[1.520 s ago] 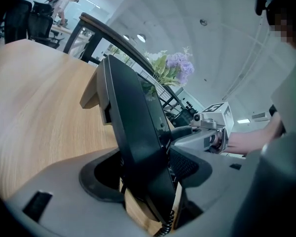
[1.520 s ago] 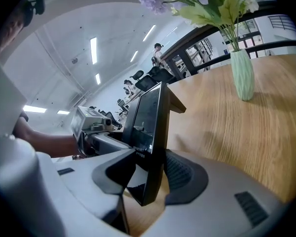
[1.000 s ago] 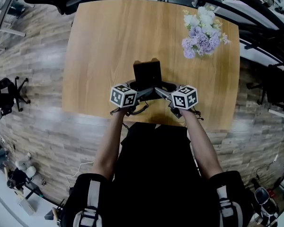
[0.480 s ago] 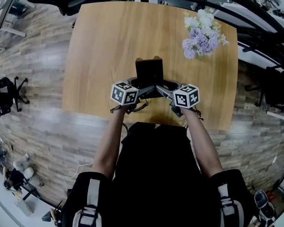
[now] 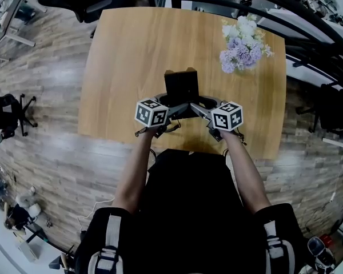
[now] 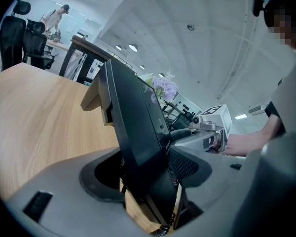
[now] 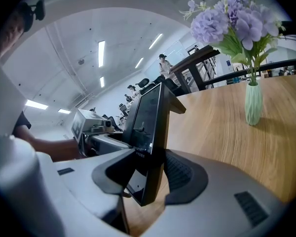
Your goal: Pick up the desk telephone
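The black desk telephone [image 5: 181, 86] stands tilted on edge over the near middle of the wooden table [image 5: 131, 56], held from both sides. My left gripper [image 5: 172, 108] is shut on its lower left edge, my right gripper [image 5: 199, 107] on its lower right. In the left gripper view the telephone [image 6: 135, 127] fills the gap of the left gripper [image 6: 148, 184], and a coiled cord [image 6: 163, 229] hangs below. In the right gripper view the telephone [image 7: 147, 115] is pinched in the right gripper [image 7: 148, 174], screen side toward the left.
A pale green vase of purple and white flowers [image 5: 243, 40] stands at the table's far right, also in the right gripper view as the vase [image 7: 253, 103]. Office chairs [image 5: 4, 116] stand on the wooden floor to the left. Dark desks line the right side [image 5: 326, 96].
Both grippers stay shut on the telephone; the pair and the telephone have shifted slightly farther over the table.
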`<state>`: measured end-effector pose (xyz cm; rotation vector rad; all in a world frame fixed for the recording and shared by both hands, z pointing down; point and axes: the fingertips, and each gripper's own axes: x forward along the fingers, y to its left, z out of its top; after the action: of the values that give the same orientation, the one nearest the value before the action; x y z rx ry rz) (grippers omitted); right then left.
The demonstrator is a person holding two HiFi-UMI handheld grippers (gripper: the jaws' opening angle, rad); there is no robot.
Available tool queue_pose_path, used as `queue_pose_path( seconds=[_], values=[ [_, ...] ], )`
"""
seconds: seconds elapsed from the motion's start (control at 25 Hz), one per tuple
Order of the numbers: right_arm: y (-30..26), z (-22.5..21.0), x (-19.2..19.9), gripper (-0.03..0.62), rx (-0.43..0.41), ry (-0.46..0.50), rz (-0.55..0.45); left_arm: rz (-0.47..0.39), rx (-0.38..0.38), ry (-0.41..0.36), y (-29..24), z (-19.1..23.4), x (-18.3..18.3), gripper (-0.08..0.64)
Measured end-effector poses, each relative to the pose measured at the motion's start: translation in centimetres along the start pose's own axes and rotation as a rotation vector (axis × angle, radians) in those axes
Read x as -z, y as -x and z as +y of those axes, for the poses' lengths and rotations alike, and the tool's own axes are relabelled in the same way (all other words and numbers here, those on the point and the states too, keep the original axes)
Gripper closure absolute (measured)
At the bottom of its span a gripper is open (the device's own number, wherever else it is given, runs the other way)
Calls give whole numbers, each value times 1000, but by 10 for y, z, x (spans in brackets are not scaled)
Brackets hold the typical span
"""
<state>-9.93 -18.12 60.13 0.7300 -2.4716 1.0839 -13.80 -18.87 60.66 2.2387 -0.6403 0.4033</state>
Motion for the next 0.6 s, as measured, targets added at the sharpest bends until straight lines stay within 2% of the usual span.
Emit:
queue_pose_path(
  seconds=[0.6],
  values=[
    [18,14,-29,403,39,51,-58,-11,12,-90,10,-19,-34,265]
  ],
)
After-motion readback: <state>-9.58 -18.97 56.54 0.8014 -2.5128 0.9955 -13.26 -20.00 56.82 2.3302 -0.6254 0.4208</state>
